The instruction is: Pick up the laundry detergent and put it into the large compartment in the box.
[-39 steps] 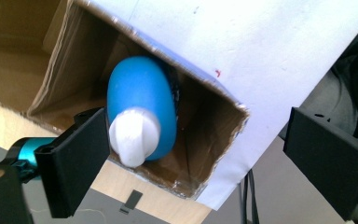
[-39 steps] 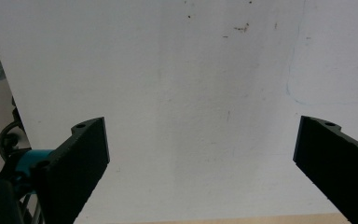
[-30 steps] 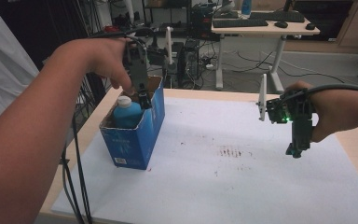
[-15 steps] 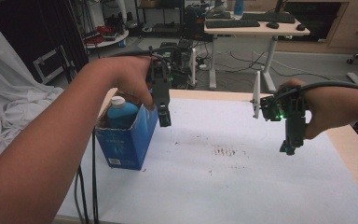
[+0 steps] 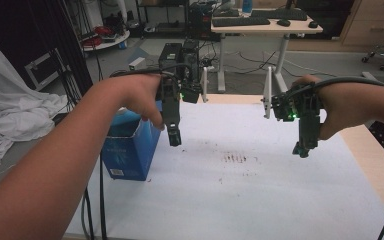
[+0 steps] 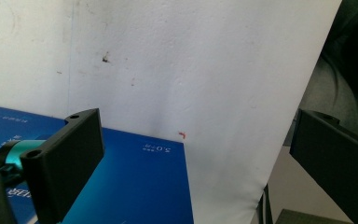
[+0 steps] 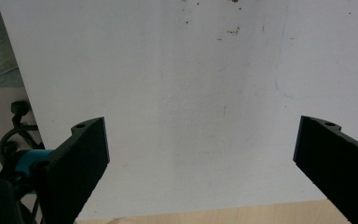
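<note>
A blue cardboard box [image 5: 130,150] stands open-topped at the left edge of the white table sheet [image 5: 240,200]; its blue side [image 6: 135,186] lies below my left jaws. My left gripper [image 5: 174,138] hangs just right of the box, jaws pointing down, open and empty [image 6: 196,154]. My right gripper [image 5: 302,149] hovers above the sheet's right side, open with nothing between its jaws [image 7: 200,154]. Whatever is in the box is hidden behind the left hand.
Small reddish-brown stains [image 5: 237,158] mark the middle of the sheet. The bare wooden table edge [image 5: 375,150] runs along the right. Cables [image 5: 92,210] hang off the table's left side. A white cloth [image 5: 15,115] and a desk [image 5: 265,22] stand beyond.
My left gripper has come up out of the box and moved right, now hanging beside it. The right gripper has hardly shifted. The camera view has tilted slightly.
</note>
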Action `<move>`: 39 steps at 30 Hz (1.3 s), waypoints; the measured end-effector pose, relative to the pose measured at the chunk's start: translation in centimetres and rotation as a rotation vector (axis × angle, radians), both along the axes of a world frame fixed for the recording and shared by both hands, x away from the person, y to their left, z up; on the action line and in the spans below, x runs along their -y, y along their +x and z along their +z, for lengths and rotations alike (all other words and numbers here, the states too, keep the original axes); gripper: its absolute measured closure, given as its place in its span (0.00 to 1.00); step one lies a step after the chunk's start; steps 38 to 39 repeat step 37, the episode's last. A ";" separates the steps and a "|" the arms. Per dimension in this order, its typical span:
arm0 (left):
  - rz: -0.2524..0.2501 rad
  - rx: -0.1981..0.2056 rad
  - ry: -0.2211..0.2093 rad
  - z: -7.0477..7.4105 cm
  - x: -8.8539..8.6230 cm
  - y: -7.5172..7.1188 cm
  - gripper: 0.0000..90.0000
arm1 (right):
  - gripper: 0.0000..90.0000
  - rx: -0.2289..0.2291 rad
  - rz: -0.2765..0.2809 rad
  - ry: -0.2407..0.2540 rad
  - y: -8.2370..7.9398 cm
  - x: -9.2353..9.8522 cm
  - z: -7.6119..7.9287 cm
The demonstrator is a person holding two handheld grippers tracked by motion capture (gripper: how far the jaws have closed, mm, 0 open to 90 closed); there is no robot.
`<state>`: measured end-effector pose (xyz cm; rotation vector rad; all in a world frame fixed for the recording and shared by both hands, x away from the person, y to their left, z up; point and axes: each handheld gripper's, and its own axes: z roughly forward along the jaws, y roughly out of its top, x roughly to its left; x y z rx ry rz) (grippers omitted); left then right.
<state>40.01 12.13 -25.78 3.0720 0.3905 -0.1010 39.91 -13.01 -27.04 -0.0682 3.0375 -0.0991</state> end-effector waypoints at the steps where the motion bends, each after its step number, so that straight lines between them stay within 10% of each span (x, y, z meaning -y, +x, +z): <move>1: 0.004 -0.001 -0.005 0.1 0.0 0.0 0.03 | 0.03 0.002 0.003 0.001 0.1 0.0 0.0; 39: -0.002 -0.023 0.009 -0.6 0.8 -0.4 0.03 | 0.03 0.014 0.007 0.006 0.4 0.1 0.4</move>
